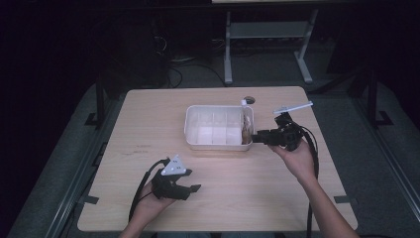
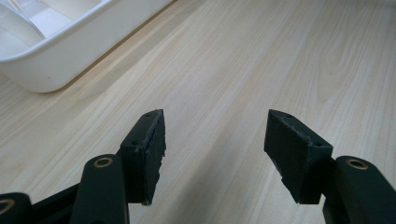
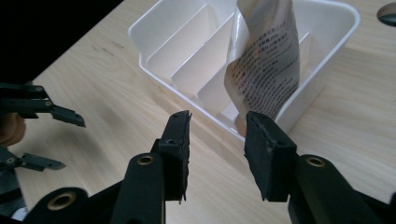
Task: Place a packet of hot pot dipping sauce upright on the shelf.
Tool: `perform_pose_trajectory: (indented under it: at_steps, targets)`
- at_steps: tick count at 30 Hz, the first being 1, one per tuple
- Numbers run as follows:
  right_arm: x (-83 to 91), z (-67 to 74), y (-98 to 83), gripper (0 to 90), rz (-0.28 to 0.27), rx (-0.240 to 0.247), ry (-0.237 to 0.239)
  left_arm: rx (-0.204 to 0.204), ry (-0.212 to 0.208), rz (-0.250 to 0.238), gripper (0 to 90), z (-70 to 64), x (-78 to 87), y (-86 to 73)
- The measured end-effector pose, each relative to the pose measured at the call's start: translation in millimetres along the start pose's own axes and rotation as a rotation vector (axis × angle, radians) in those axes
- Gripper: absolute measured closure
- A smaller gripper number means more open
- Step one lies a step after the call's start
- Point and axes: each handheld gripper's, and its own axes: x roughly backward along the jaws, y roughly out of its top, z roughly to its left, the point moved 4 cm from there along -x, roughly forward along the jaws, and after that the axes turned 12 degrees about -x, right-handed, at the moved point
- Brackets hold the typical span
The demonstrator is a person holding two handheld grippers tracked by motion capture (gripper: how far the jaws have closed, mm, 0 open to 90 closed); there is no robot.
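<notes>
Dark room, grey floor (image 1: pixel 74 129), wooden table (image 1: pixel 148 124)

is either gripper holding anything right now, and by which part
Nothing is held. The right gripper has open jaws just outside the white tray's wall, clear of the printed pouch standing in the end compartment. The left gripper is open over bare table.

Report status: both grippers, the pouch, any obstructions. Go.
Left gripper open, idle over bare table. Right gripper open beside the white bin, nothing between its jaws. Pouch stands in the end compartment. Nothing in the way.

Dim, dark-edged high view; bright, even gripper views, soft shadows, near fingers (image 2: pixel 149 154) slightly blurred.
</notes>
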Motion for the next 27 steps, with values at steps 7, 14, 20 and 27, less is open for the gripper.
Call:
perform_pose_trajectory:
  at_steps: [7, 14, 20, 27]
  targets:
    - [3.1, -5.9, -11.4, 58.7, 0.005, -0.008, 0.01, 0.002, 0.002, 0.001, 37.8, 0.2, 0.1, -0.3]
    - [5.1, -9.9, -22.0, 57.0, 0.025, -0.006, 0.004, 0.006, 0.003, -0.001, 37.5, 0.9, -0.1, -0.5]
    - [7.8, -9.1, -30.2, 56.7, 0.024, 0.004, 0.018, 0.005, 0.003, 0.0, 37.5, 1.0, 0.0, -0.9]
    - [8.0, -7.0, -41.8, 55.3, 0.045, 0.007, 0.03, 0.007, 0.005, -0.003, 37.4, 1.2, 0.4, -0.8]
